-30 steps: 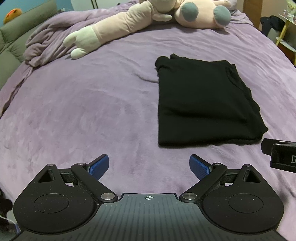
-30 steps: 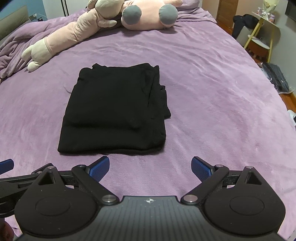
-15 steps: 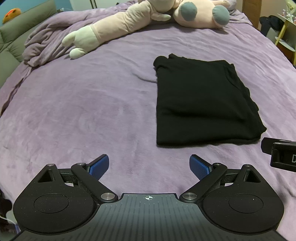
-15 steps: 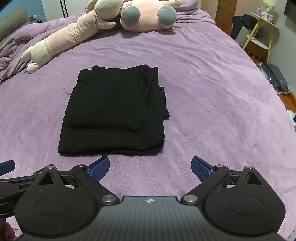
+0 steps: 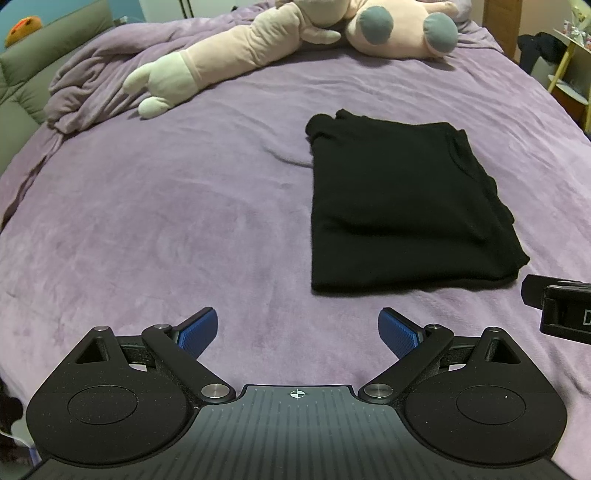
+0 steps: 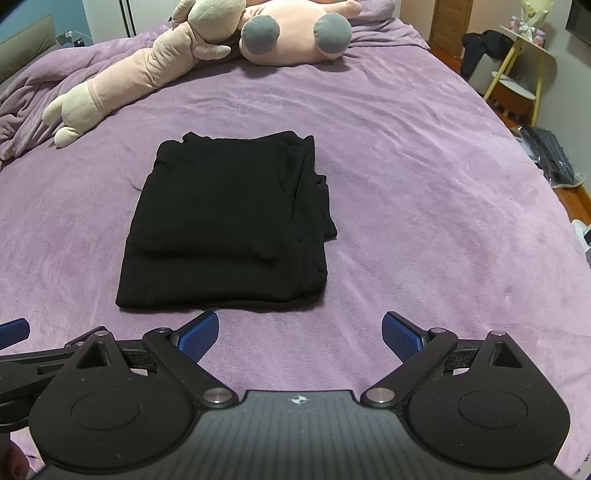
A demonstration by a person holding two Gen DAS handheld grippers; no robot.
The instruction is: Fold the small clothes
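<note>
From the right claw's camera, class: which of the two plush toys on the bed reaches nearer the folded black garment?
The long, thin beige plush, lying diagonally at left. The round pink plush with grey paws stays far back, beyond the folded black garment.

The left gripper (image 5: pixel 297 328) hangs level with its jaws spread wide, the two blue pads (image 5: pixel 197 330) well apart and nothing between them. The right gripper (image 6: pixel 300 330) sits just beside it in the same pose, jaws wide and empty. Each appears at the edge of the other's view, so the two are side by side.
</note>
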